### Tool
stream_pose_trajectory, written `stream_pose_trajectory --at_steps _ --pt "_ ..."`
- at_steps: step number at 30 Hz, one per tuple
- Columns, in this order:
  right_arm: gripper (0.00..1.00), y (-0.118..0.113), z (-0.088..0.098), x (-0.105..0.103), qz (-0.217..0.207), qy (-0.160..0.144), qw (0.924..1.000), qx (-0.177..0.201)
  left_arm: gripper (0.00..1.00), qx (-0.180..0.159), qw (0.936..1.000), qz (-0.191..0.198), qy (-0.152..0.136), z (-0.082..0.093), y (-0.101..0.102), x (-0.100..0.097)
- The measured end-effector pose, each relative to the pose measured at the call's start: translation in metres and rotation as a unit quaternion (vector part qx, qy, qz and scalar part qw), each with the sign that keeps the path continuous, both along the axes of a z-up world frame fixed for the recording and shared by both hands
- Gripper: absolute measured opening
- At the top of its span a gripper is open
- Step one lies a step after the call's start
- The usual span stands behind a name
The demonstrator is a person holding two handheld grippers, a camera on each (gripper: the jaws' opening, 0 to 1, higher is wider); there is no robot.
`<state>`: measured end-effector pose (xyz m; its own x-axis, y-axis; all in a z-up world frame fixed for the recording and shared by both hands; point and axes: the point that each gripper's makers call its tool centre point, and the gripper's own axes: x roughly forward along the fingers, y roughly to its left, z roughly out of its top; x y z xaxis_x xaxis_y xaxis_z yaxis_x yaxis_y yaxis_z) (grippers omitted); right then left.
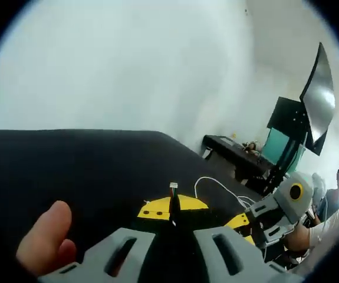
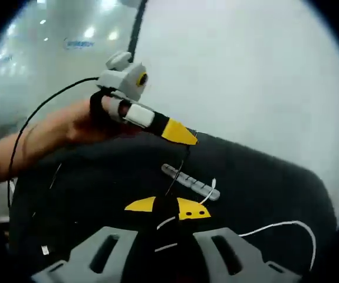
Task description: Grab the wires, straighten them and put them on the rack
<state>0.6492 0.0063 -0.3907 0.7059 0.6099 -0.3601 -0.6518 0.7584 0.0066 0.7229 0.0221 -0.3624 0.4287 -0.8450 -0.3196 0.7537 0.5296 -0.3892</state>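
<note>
In the left gripper view, the left gripper's (image 1: 173, 210) yellow-tipped fingers are closed on a thin dark wire (image 1: 173, 197) whose small white connector stands just above the tips, over the black table (image 1: 69, 171). In the right gripper view, the right gripper's (image 2: 166, 209) fingers pinch the same dark wire lower down, stretched taut between both grippers. Below it lie a grey slotted rack (image 2: 190, 183) and a white wire (image 2: 275, 227), its ends hard to trace.
</note>
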Motion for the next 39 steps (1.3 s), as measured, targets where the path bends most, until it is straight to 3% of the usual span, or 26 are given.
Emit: stream_pose_trajectory --at_steps 1,3,5,7,12,16,17,20,26,33,39 --pt "0.25 0.002 -0.001 0.003 -0.001 -0.005 1.0 -0.003 0.0 0.017 0.9998 0.0 -0.006 -0.007 0.001 0.003" --pt "0.2 0.007 -0.003 0.004 -0.005 -0.005 1.0 -0.006 0.0 0.028 0.9996 -0.005 0.005 -0.021 -0.002 0.011" --pt "0.16 0.011 -0.004 0.008 -0.011 0.005 0.9998 -0.012 0.0 -0.005 0.9985 0.008 0.053 -0.029 -0.002 0.021" --pt "0.13 0.014 -0.012 0.012 -0.011 0.039 0.9984 -0.039 0.0 -0.017 0.9978 0.01 0.064 -0.034 -0.002 0.025" --pt "0.04 0.018 -0.015 0.036 -0.027 0.056 0.9968 -0.051 0.0 -0.024 0.9956 0.02 0.088 -0.042 -0.004 0.019" --pt "0.06 0.028 -0.023 0.041 -0.044 0.11 0.9929 0.011 0.0 -0.015 0.9947 0.026 0.099 -0.052 0.001 0.018" --pt "0.06 0.028 -0.026 0.041 -0.046 0.116 0.9921 0.01 0.0 -0.022 0.9939 0.026 0.105 -0.051 0.002 0.019" --pt "0.06 0.023 -0.027 0.048 -0.064 0.075 0.9949 -0.02 0.0 -0.031 0.9937 0.021 0.106 -0.049 0.0 0.016" --pt "0.0 0.02 -0.028 0.048 -0.06 0.047 0.9962 -0.041 0.0 -0.013 0.9955 0.02 0.092 -0.051 -0.003 0.009" --pt "0.0 0.022 -0.027 0.051 -0.064 0.035 0.9968 -0.035 0.0 0.009 0.9964 0.022 0.081 -0.053 -0.001 0.001" --pt "0.01 0.025 -0.029 0.051 -0.056 0.045 0.9973 -0.019 0.0 0.023 0.9966 0.024 0.076 -0.057 0.0 0.0"
